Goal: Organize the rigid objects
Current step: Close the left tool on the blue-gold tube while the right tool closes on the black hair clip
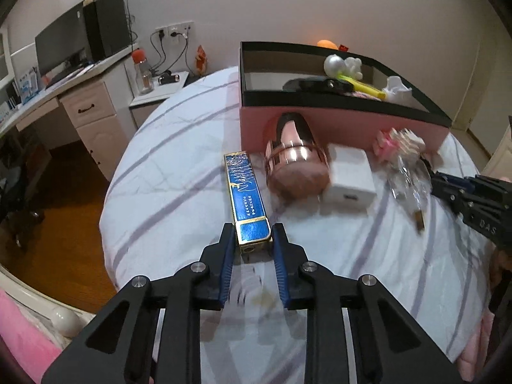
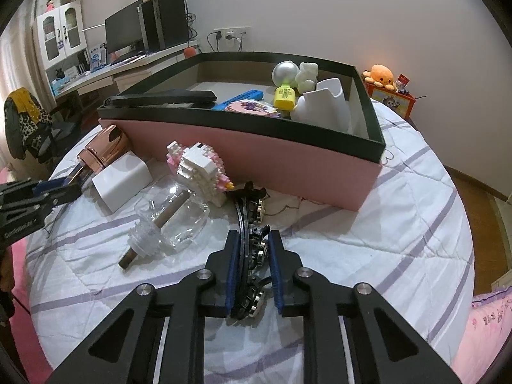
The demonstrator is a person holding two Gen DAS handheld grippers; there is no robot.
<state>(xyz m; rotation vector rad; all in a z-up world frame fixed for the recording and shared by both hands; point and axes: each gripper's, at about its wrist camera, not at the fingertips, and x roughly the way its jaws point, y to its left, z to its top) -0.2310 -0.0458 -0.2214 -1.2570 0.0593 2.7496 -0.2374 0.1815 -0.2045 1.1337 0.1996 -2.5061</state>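
Blue and gold box (image 1: 247,196), long and thin, lies flat on the bed (image 1: 179,172), and the left hand-held gripper (image 1: 252,235) has clamped its 2 blue pads onto the near end of it, so that one's closed on the box. The far end of the box stops just short of the pink storage box (image 1: 320,128).

Over on the other side, the right hand-held gripper (image 2: 252,246) is squeezed shut on a black headband thing (image 2: 244,220) with metal studs, which curves up out of the jaws toward the storage box wall. Its near part sits right between the pads.

Stuff on the striped quilt in front of the storage box: a shiny rose-gold cup (image 1: 294,160) on its side, a white charger block (image 1: 350,177) touching it, a pink and white brick-built figure (image 2: 201,169), and a clear glass bottle (image 2: 172,220) lying on its side just beside that figure, with a stick through its neck.

Inside the storage box, which has a black rim, I can see a silver ball (image 2: 284,72), a white bear figure (image 2: 307,75), a yellow highlighter (image 2: 284,97), a white vase-like piece (image 2: 323,105), a long black case (image 2: 166,98) and something blue behind it.

Desk with a monitor (image 1: 60,43) sits off to the left of the bed.
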